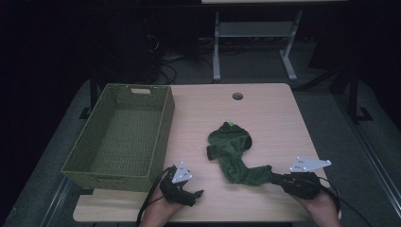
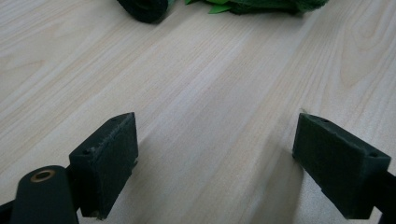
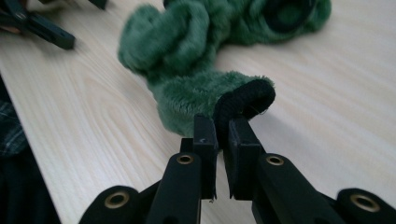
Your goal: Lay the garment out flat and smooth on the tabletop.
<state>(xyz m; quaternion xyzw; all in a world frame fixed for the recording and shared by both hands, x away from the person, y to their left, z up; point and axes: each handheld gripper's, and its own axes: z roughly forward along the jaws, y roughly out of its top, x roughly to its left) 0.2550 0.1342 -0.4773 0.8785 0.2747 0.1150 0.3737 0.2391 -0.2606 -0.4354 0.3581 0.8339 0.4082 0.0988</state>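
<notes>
Green fleece garment [image 1: 234, 151]: lies crumpled at centre of the high view on the wooden table [image 1: 274, 113], one black-cuffed end stretched toward lower right. Right gripper [image 3: 223, 140]: jaws clamped on that black cuff [image 3: 243, 100], at lower right of the high view. Left gripper [image 2: 215, 158]: jaws spread wide over bare tabletop, at lower centre-left beside the woven basket [image 1: 120, 135].

You see the table [image 1: 265, 109] from above; your gripper views skim it, sharing perhaps the green garment [image 3: 187, 60]
</notes>
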